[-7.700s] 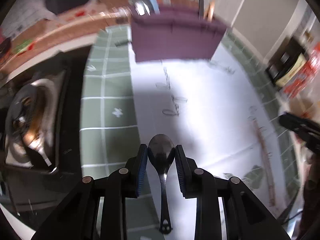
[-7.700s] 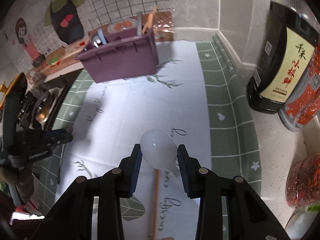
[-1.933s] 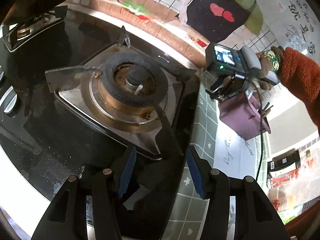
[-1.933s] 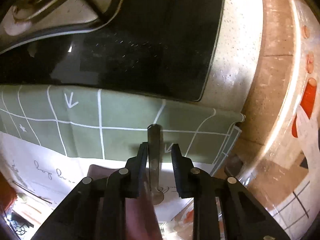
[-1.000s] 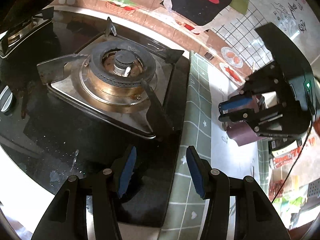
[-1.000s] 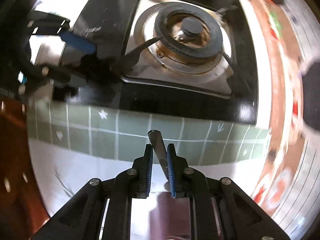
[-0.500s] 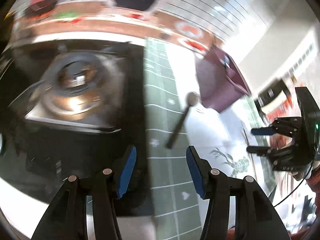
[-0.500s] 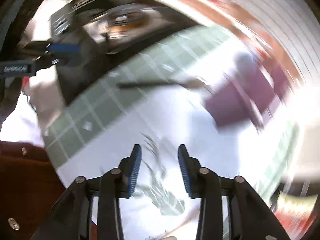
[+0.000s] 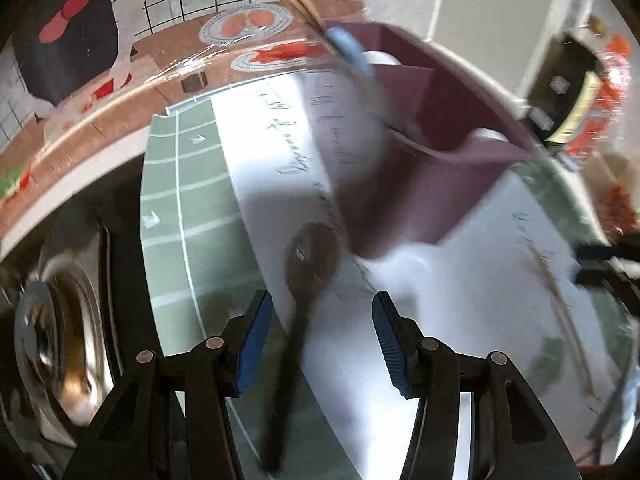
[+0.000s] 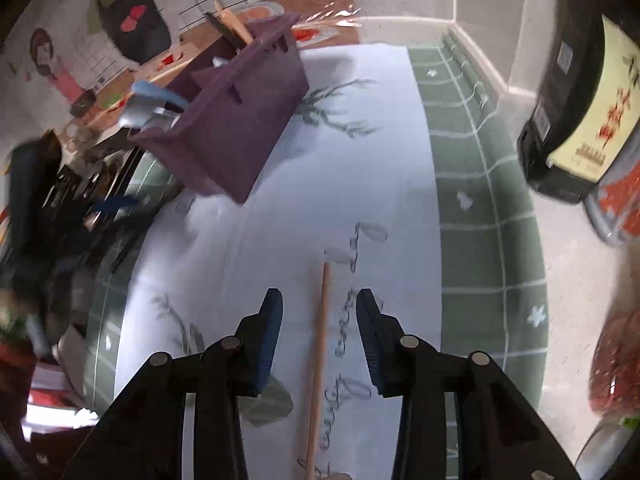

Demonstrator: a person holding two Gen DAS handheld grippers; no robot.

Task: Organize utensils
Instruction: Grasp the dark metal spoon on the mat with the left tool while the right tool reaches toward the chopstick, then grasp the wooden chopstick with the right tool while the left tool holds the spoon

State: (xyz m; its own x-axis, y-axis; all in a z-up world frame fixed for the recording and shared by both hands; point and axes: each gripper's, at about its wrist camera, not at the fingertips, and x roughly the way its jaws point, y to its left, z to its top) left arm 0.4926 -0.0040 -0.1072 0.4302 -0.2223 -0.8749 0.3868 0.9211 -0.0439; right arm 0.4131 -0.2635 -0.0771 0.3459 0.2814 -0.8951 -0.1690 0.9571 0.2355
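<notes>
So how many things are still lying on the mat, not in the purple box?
2. A dark spoon lies in front of the left claw, and a wooden stick lies between the right claw's fingers. More may be hidden.

Left wrist view: low over desk, looking forward along left tool [image 9: 322, 336], close to purple caddy [image 9: 436, 184].
Right wrist view: higher, facing the tiled wall.
Shared: purple caddy [image 10: 236, 120], placemat [image 10: 332, 184].
</notes>
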